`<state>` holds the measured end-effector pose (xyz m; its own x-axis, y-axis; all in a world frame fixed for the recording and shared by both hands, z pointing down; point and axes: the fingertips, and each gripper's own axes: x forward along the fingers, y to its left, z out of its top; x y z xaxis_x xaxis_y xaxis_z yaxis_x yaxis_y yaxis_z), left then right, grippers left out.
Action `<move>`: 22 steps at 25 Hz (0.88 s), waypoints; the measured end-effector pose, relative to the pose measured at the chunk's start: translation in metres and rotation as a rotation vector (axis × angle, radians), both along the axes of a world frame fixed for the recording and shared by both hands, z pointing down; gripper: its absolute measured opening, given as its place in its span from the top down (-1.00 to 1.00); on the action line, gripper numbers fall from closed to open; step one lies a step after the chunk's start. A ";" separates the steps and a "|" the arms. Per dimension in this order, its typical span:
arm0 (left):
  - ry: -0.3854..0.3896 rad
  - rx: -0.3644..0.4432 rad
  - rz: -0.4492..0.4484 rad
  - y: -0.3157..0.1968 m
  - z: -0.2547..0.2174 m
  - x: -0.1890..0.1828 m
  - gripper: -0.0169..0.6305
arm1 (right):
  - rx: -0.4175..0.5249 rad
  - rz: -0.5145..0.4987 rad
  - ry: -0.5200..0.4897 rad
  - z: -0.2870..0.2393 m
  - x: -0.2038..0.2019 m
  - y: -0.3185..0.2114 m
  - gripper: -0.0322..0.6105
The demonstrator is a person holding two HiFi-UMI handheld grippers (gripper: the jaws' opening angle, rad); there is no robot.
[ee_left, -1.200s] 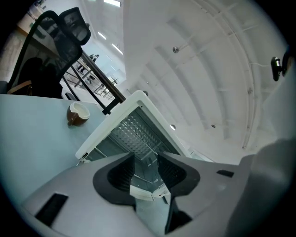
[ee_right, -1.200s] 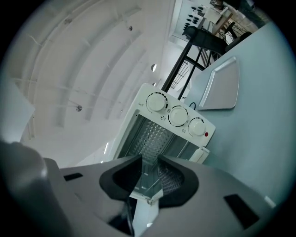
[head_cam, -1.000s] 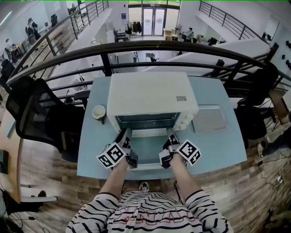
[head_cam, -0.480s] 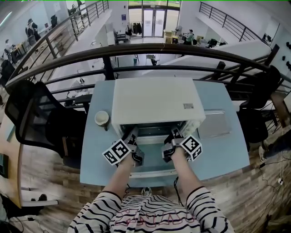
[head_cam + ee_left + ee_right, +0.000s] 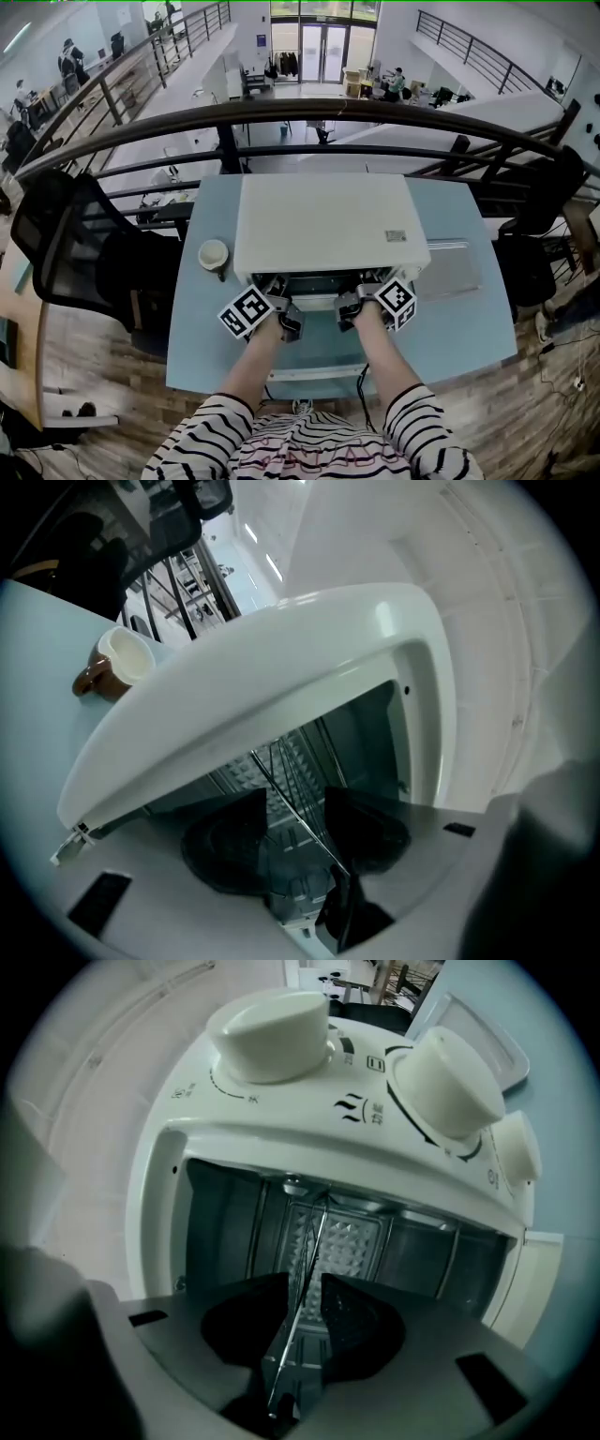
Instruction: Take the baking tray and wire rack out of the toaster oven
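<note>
Reaching into the toaster oven (image 5: 328, 225): left gripper (image 5: 292, 822), jaws having just been opening, and right gripper (image 5: 305, 1312), jaws parted, are both straddling the front edge of the wire rack (image 5: 312, 1241) without pinching it. Baking tray (image 5: 452, 269) is already lying on the table (image 5: 450, 328) beside the oven; the rack is still sitting inside.

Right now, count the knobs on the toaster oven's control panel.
3, in a row in the right gripper view: left knob, middle knob, right knob near the picture's edge. No others show.
</note>
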<state>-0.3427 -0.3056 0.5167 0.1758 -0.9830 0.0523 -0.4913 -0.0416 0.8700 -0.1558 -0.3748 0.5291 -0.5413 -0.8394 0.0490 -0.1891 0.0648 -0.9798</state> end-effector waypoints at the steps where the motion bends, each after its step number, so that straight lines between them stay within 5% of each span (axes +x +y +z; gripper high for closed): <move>1: 0.007 0.002 0.000 -0.002 0.000 -0.001 0.39 | -0.001 0.000 -0.004 0.000 -0.001 -0.002 0.54; 10: 0.091 0.029 -0.027 -0.014 0.002 -0.008 0.77 | 0.023 0.019 -0.046 0.000 -0.003 -0.014 0.79; 22: 0.217 0.007 -0.053 0.020 0.007 -0.002 0.85 | 0.026 -0.016 0.002 -0.001 0.003 0.019 0.81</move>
